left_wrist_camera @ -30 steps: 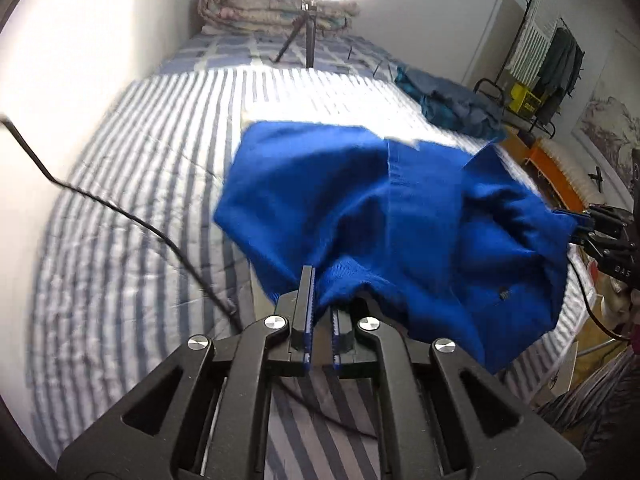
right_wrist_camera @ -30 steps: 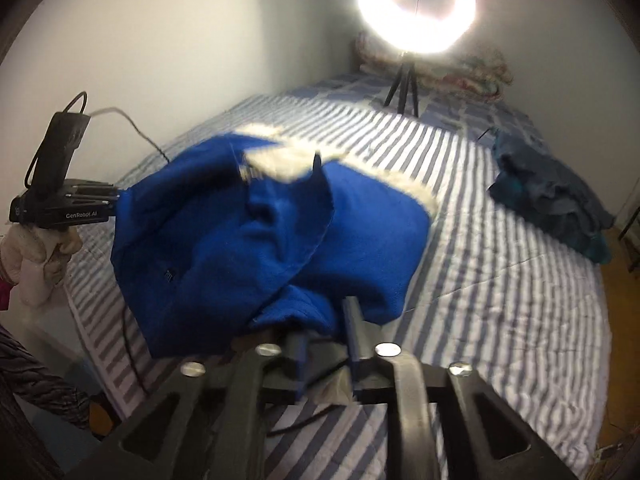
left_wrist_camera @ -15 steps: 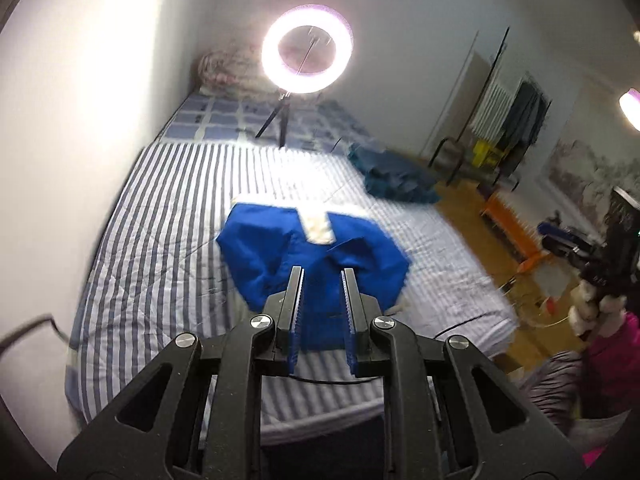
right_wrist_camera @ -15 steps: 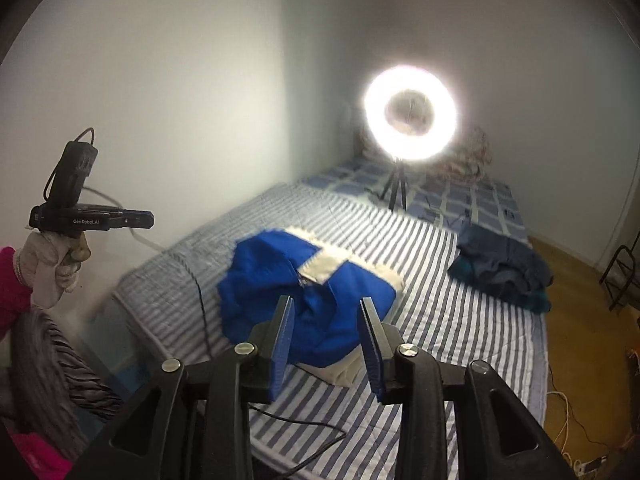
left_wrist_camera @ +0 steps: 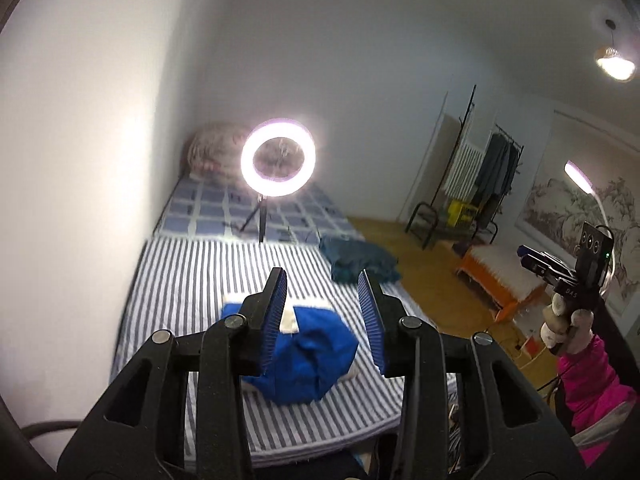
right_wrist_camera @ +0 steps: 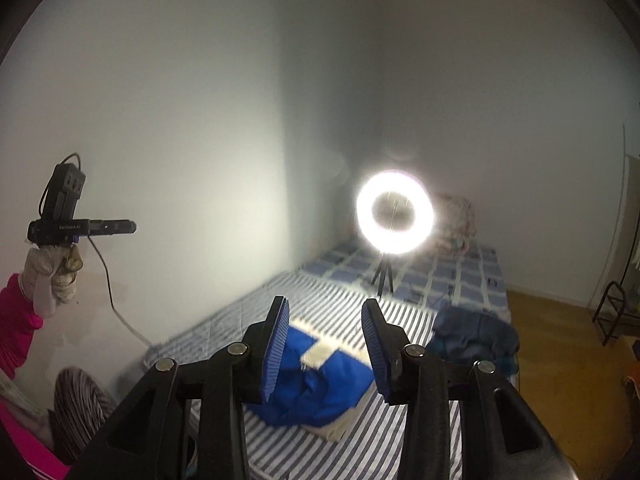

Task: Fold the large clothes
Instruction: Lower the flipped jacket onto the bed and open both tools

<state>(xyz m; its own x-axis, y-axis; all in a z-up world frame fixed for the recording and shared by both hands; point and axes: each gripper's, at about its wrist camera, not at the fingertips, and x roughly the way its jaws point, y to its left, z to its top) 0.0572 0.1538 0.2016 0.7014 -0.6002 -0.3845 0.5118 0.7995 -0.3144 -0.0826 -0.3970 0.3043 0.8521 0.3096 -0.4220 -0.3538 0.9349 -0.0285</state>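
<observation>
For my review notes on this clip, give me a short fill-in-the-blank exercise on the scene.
1. The blue garment lies bunched on the ____ bedsheet.
2. Nothing is between the pads of the left hand-held gripper; its jaws are ____.
3. A lit ____ light stands on a tripod on the bed.

Missing words: striped; opening; ring

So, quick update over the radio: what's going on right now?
Left tool and right tool opening, nothing between them. Blue garment lies bunched on striped bed. Nothing in the way.
</observation>
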